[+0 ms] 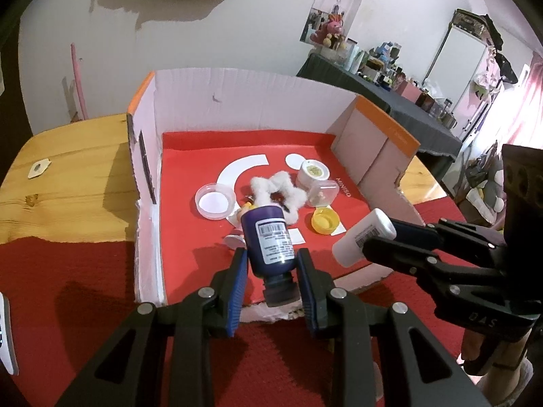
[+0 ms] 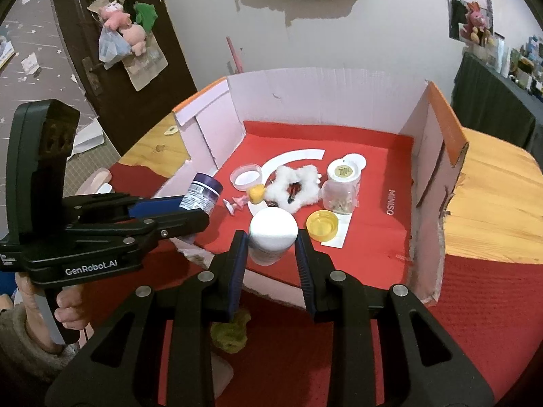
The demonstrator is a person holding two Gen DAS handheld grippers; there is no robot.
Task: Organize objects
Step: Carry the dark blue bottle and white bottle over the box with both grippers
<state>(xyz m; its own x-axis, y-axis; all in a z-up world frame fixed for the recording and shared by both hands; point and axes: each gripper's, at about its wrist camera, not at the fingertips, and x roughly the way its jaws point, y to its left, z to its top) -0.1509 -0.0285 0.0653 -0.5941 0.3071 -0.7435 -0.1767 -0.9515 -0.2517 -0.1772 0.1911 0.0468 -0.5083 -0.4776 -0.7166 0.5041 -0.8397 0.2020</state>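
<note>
My left gripper is shut on a dark purple bottle with a barcode label, cap toward me, held over the near edge of the cardboard box. In the right wrist view, that left gripper and the purple bottle are at the left. My right gripper is shut on a white bottle, base pointing away, above the box's front edge. In the left wrist view, this right gripper and the white bottle are at the right.
On the box's red floor lie a fluffy white scrunchie, a clear round dish, a white jar, a clear jar and a yellow cap. The box stands on a wooden table partly covered by red cloth.
</note>
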